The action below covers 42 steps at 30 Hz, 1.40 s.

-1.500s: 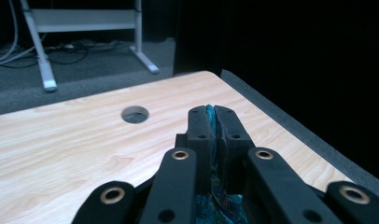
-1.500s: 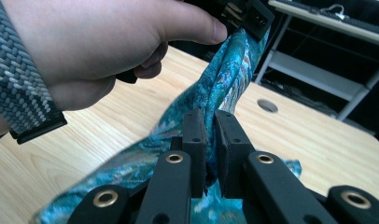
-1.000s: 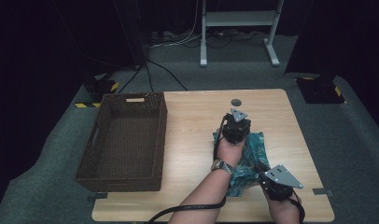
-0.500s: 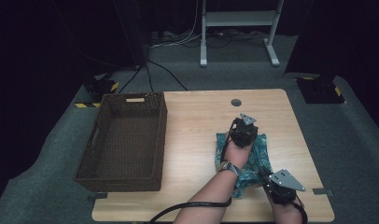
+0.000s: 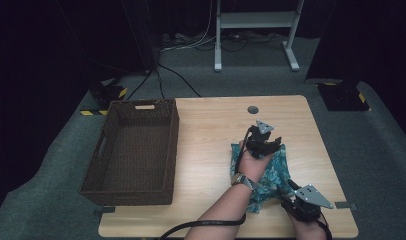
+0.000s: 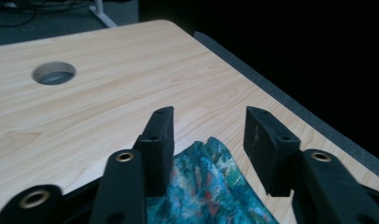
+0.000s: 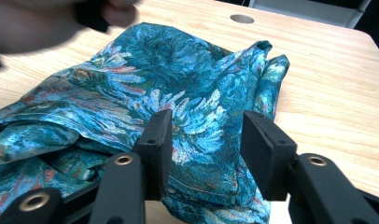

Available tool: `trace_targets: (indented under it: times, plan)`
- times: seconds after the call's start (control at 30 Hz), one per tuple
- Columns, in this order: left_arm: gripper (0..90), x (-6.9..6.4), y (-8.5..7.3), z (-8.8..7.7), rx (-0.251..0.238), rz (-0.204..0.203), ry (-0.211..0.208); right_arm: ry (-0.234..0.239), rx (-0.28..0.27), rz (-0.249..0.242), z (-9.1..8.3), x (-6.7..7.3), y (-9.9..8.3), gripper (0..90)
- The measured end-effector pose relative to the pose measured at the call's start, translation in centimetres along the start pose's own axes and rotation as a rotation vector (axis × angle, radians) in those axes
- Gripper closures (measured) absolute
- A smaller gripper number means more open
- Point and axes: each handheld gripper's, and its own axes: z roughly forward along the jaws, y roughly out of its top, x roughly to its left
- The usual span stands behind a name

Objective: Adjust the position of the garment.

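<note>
Now both hand-held grippers, left [image 5: 269, 146] and right [image 5: 287, 190], have just been spreading, releasing the teal cloth [image 7: 178, 93] flat beneath them on the worktop [image 5: 211, 130].

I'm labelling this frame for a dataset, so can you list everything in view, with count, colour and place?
Patterned teal cloth: one, blue-green with red flecks, crumpled on the table's right half.
Woven wicker basket: one, dark brown, table's left edge.
Wooden table: one, light wood, centre, round hole near its far edge.
White metal stand: one, on the grey floor beyond the table.
Cables: several, black, on that floor.
Left gripper: one, black, jaws open above the cloth's far end.
Right gripper: one, black, jaws open over the cloth's near end.
</note>
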Motion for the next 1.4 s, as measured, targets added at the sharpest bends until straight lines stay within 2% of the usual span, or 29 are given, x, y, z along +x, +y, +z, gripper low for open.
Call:
trace_targets:
  times: [0.13, 0.3, 0.4, 0.57, 0.63, 0.67, 0.9, 1.1, 1.23, 1.3, 1.4]
  plan:
    - [47.6, 1.0, -0.2, -1.6, -0.004, -0.011, 0.03, 0.007, 0.003, 0.008, 0.2, -0.2, -0.4, 49.3]
    - [43.8, 2.0, -0.8, -3.6, 0.001, -0.002, 0.068, 0.008, 0.002, 0.018, 0.3, -0.3, -0.5, 43.9]
    - [40.5, 2.5, -1.5, -4.9, 0.005, 0.004, 0.092, 0.007, 0.003, 0.017, 0.3, -0.3, -0.6, 43.3]
    - [40.0, 3.1, -2.8, -6.7, 0.016, 0.004, 0.122, 0.004, 0.006, 0.024, 0.3, -0.6, -0.7, 43.4]
    - [40.0, 3.2, -3.1, -7.0, 0.016, -0.001, 0.125, 0.004, 0.008, 0.025, 0.3, -0.7, -0.7, 43.4]
    - [39.8, 3.3, -3.7, -7.5, 0.023, -0.004, 0.134, 0.003, 0.009, 0.022, 0.3, -0.7, -0.7, 43.4]
    - [38.4, 3.4, -6.4, -8.5, 0.053, -0.028, 0.142, 0.004, 0.021, 0.021, 0.5, -0.6, -0.8, 42.4]
    - [37.6, 3.4, -8.8, -8.7, 0.1, -0.034, 0.136, -0.001, 0.025, 0.029, 0.5, -0.8, -0.8, 41.7]
    - [37.7, 3.0, -10.1, -8.7, 0.119, -0.037, 0.123, -0.003, 0.035, 0.041, 0.7, -1.1, -0.7, 41.6]
    - [37.3, 2.6, -10.8, -8.6, 0.128, -0.041, 0.103, 0.001, 0.046, 0.047, 0.9, -1.4, -0.6, 40.7]
    - [36.0, 2.0, -11.4, -8.4, 0.134, -0.026, 0.086, 0.011, 0.063, 0.055, 1.3, -1.7, -0.5, 40.3]
